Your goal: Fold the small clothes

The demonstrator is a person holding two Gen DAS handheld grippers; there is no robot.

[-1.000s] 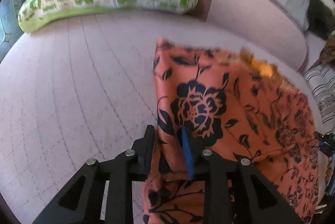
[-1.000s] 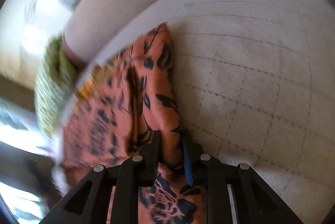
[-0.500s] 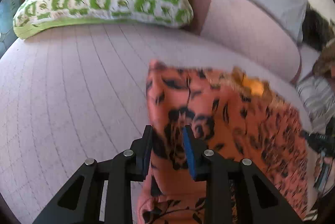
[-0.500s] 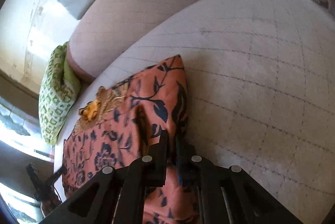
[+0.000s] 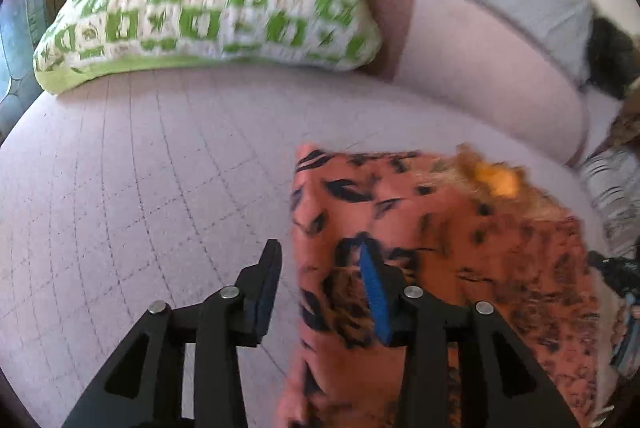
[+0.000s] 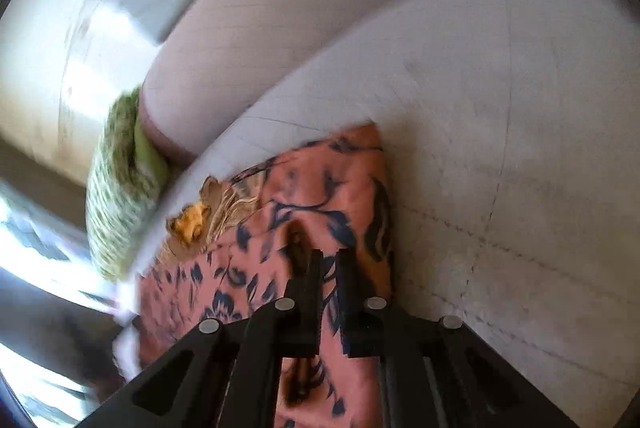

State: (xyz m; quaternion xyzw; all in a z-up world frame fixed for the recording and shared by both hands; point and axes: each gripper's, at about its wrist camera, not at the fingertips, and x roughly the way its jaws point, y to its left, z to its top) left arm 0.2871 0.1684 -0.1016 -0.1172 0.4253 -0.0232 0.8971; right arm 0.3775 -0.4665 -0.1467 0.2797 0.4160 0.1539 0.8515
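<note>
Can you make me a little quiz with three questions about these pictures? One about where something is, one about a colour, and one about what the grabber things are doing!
1. Where is the green-and-white pillow?
A. At the far end of the couch seat
B. On top of the orange cloth
C. On the floor

2. What colour are the flowers on the orange cloth?
A. Yellow
B. Dark blue-black
C. Green

3. How is the left hand-held gripper?
A. Shut tight on the pillow
B. Open, fingers spread wide
C. Out of the picture

Answers:
1. A, it rests at the seat's far end, apart from the cloth.
2. B, the dark flowers show clearest in the right wrist view.
3. B, a wide gap shows between its fingers, while the right hand-held gripper looks pinched on the cloth.
</note>
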